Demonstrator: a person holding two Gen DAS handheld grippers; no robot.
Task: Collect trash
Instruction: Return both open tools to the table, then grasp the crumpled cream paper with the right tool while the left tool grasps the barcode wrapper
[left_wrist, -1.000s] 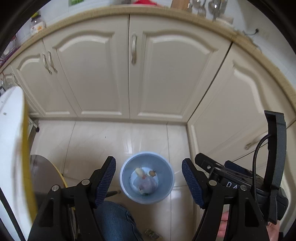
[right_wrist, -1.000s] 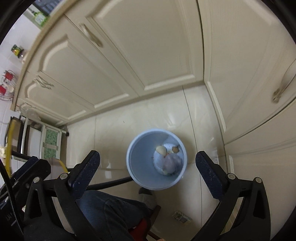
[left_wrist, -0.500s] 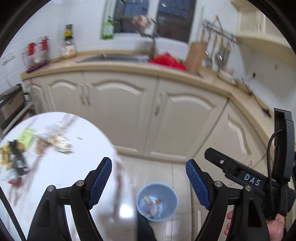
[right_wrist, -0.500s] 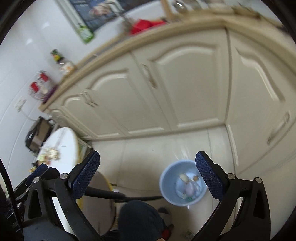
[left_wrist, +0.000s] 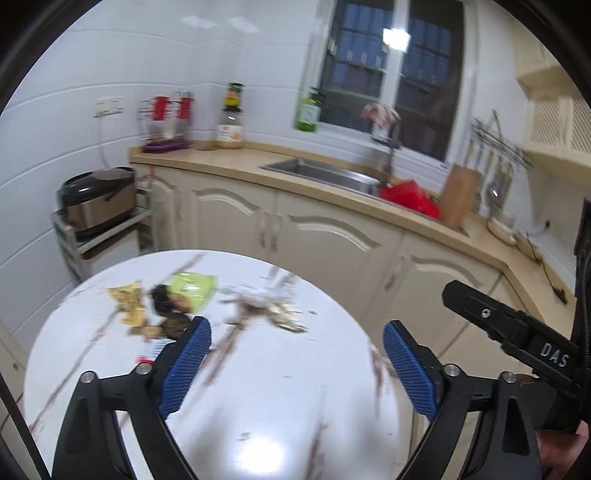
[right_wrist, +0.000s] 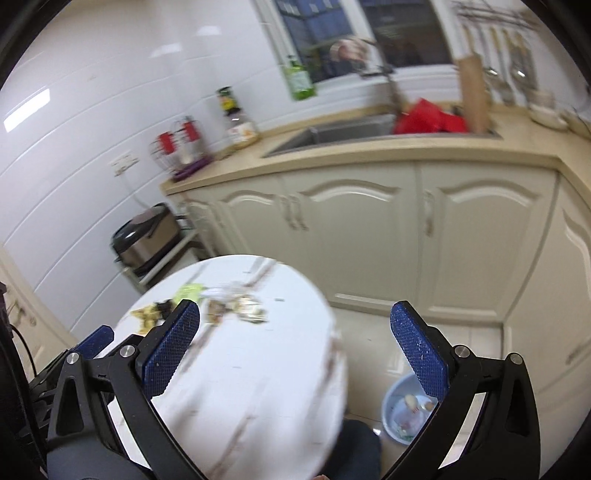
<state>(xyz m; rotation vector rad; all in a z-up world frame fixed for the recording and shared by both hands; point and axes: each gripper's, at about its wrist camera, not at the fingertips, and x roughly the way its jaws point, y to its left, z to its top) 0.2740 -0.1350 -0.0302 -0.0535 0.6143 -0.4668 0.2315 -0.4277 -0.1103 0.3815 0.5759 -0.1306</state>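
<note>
Trash lies scattered on the far half of a round white table (left_wrist: 280, 402): a green wrapper (left_wrist: 192, 288), a yellow wrapper (left_wrist: 127, 299), dark scraps (left_wrist: 170, 306) and pale crumpled pieces (left_wrist: 277, 310). My left gripper (left_wrist: 295, 363) hovers over the table with nothing between its jaws, which are still opening wide. My right gripper (right_wrist: 295, 347) is open and empty, above the table's (right_wrist: 251, 373) right edge. The trash pile (right_wrist: 221, 306) shows beyond its left finger. A light blue bin (right_wrist: 397, 410) with rubbish inside stands on the floor to the table's right.
Cream cabinets (left_wrist: 325, 236) with a beige counter run behind the table, holding a sink (left_wrist: 325, 171), a red bag (left_wrist: 408, 197), bottles and a knife block (left_wrist: 460, 195). A dark cooker (left_wrist: 98, 197) sits on a rack at left. A person's dark-trousered knee (right_wrist: 354, 450) shows below the table.
Both grippers rose from over the floor bin and swung left toward the table. The trash-strewn tabletop now fills the lower views; the left jaws stand wider apart.
</note>
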